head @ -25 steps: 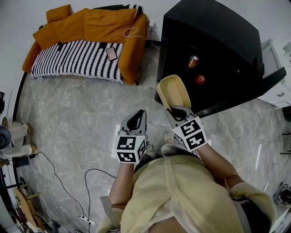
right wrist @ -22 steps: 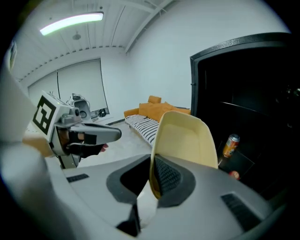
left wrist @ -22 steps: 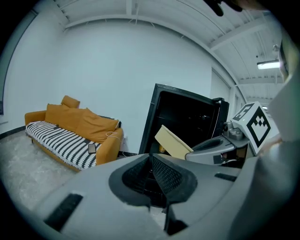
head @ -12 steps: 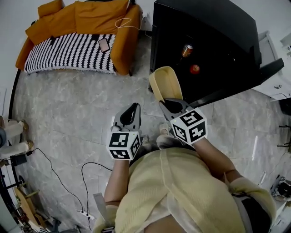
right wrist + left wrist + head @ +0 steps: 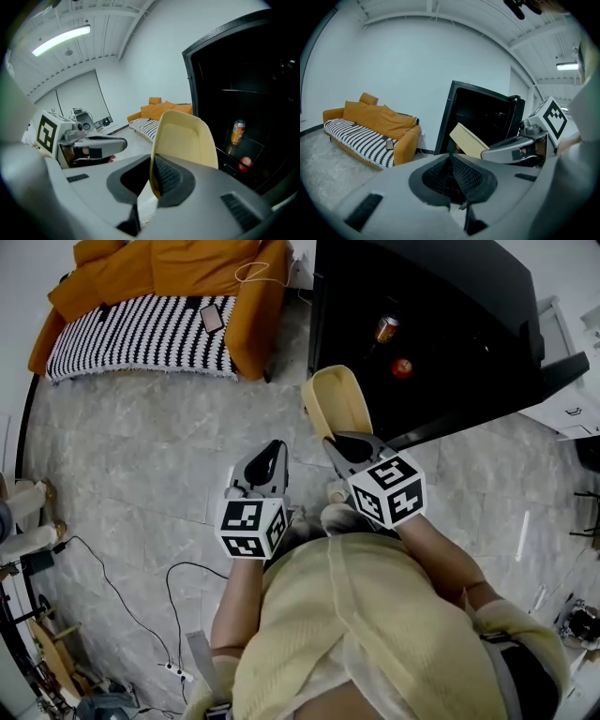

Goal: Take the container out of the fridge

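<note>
An orange sofa (image 5: pixel 248 296) with a black-and-white striped cover (image 5: pixel 131 338) stands along the far left edge of the grey stone floor (image 5: pixel 141 474), and a phone (image 5: pixel 212 318) lies on the cover near the sofa's right arm. A thin black cable (image 5: pixel 127 601) trails over the floor by its near left corner. The left claw (image 5: pixel 274 446) hangs above the middle of the floor. Its own view shows its ribbed pads pressed together with nothing between them, so it is clenched and empty, and its marker cube (image 5: pixel 251 527) sits just in front of the person's pale yellow top (image 5: pixel 375 634). Just to its right is the beige container (image 5: pixel 336 399), outside the fridge and in the air over the floor, before the fridge's near left corner. It is tilted, with its hollow side turned up toward the head camera. The right claw (image 5: pixel 334 440) is clamped on the container's near rim. The right gripper view shows the thin rim caught between the two pads, with the rest of the container rising beyond them. The black fridge (image 5: pixel 450 296) stands open at the far right of the floor. Inside it, a can (image 5: pixel 385 329) stands upright on a shelf. A small round red thing (image 5: pixel 402 368) lies lower, nearer the fridge's front edge and apart from the can.
</note>
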Demonstrator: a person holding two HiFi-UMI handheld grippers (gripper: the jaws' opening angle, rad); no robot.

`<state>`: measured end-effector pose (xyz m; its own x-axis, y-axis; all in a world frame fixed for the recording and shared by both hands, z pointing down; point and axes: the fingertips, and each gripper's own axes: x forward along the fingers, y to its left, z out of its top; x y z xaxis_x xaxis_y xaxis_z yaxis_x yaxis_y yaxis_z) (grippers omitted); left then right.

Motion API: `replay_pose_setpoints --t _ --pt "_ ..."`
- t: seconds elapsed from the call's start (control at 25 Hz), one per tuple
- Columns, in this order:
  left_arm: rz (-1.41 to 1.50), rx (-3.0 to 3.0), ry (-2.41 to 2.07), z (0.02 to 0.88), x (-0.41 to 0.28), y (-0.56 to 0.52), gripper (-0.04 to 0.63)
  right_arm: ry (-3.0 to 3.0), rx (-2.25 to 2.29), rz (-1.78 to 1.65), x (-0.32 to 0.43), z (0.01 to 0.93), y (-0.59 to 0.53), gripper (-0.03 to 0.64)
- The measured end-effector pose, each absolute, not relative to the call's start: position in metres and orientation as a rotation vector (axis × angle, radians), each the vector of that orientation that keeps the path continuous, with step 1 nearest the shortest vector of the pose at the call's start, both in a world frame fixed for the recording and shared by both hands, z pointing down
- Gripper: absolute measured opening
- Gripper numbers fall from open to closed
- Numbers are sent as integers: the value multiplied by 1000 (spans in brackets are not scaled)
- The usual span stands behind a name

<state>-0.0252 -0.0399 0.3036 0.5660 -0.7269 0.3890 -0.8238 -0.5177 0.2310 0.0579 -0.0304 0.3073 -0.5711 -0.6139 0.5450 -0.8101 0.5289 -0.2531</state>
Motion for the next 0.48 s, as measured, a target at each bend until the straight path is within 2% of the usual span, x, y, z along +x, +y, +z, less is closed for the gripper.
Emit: replay_pose_setpoints --t 0.48 --pt "355 2405 -1235 311 -21 -36 40 -2362 1151 734 58 318 -20 40"
